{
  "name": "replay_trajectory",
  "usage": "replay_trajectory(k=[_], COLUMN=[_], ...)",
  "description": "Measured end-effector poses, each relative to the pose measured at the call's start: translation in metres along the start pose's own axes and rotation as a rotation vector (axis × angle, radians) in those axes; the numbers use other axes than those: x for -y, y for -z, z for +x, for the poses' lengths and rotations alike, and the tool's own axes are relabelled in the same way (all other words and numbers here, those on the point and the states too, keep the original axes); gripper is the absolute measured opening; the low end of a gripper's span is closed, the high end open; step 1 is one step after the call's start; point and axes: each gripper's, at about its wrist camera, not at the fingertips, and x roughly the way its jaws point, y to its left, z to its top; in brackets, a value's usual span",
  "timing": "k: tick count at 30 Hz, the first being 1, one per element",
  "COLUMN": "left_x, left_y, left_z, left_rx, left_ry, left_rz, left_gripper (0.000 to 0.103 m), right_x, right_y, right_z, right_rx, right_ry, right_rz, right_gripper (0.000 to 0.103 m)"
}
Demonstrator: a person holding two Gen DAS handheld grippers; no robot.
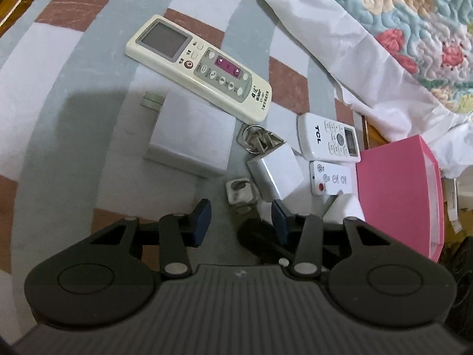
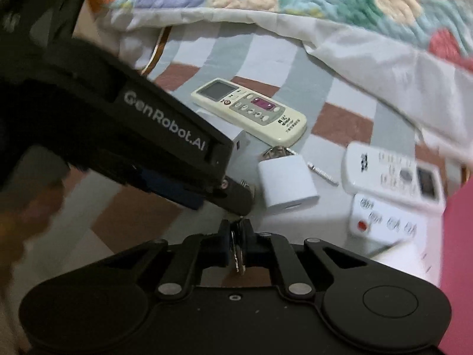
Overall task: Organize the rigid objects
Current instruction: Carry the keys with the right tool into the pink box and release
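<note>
On a striped bedsheet lie a cream remote (image 1: pixel 197 65) (image 2: pixel 248 109), a white TCL remote (image 1: pixel 329 139) (image 2: pixel 393 174), a small white remote with a red button (image 1: pixel 330 179) (image 2: pixel 387 223), a white charger cube (image 1: pixel 276 171) (image 2: pixel 286 183), a white power bank (image 1: pixel 190 136), a key ring (image 1: pixel 257 139) and a small white plug (image 1: pixel 240 193). My left gripper (image 1: pixel 241 220) is open just short of the small plug; it also shows in the right wrist view (image 2: pixel 233 192). My right gripper (image 2: pixel 236 245) is shut on a thin flat metal key (image 2: pixel 238 254).
A pink box (image 1: pixel 399 189) stands at the right, its edge also in the right wrist view (image 2: pixel 461 251). A floral quilt (image 1: pixel 414 14) with white lining (image 2: pixel 354 50) is bunched along the far side. A metal pin (image 2: pixel 322 173) lies beside the charger cube.
</note>
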Motion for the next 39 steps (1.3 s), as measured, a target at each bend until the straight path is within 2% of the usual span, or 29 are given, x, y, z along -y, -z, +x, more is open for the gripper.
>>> replay_trajectory(k=[1, 4, 6, 7, 9, 11, 16, 18, 22, 28, 32, 39], left_x=[0.000, -0.001, -0.003, -0.003, -0.005, -0.007, 0.001, 0.006, 0.017, 0.046, 0.082, 0.149], left_y=[0.001, 0.002, 0.004, 0.004, 0.005, 0.008, 0.011, 0.012, 0.018, 0.022, 0.027, 0.032], left_z=[0.001, 0.004, 0.005, 0.007, 0.011, 0.016, 0.014, 0.012, -0.007, -0.045, -0.071, -0.095], left_rx=[0.002, 0.006, 0.003, -0.001, -0.022, -0.030, -0.019, -0.023, -0.012, 0.017, 0.065, 0.105], left_ry=[0.004, 0.012, 0.009, 0.011, 0.025, 0.035, 0.001, -0.013, 0.004, 0.077, 0.090, 0.114], left_rz=[-0.001, -0.006, -0.007, -0.006, -0.015, -0.028, 0.033, 0.064, 0.095, 0.145, 0.232, 0.362], left_gripper=[0.044, 0.044, 0.034, 0.032, 0.019, 0.018, 0.015, 0.010, 0.010, 0.010, 0.010, 0.010], right_x=[0.004, 0.013, 0.016, 0.017, 0.018, 0.016, 0.015, 0.015, 0.013, 0.013, 0.018, 0.027], right_y=[0.002, 0.009, 0.014, 0.015, 0.016, 0.016, 0.018, 0.018, 0.018, 0.016, 0.011, 0.005], right_z=[-0.001, -0.005, -0.007, -0.006, -0.006, -0.004, -0.002, -0.004, -0.023, -0.074, -0.106, -0.163], right_rx=[0.004, 0.022, 0.035, 0.033, 0.035, 0.033, 0.043, 0.038, 0.065, 0.155, 0.203, 0.266], right_ry=[-0.025, -0.077, -0.086, -0.103, -0.106, -0.087, -0.081, -0.081, -0.088, -0.077, -0.061, 0.034], right_rz=[0.046, 0.165, 0.187, 0.195, 0.198, 0.174, 0.140, 0.141, 0.133, 0.091, 0.093, 0.062], right_gripper=[0.003, 0.003, 0.003, 0.003, 0.003, 0.003, 0.003, 0.004, 0.006, 0.007, 0.007, 0.007])
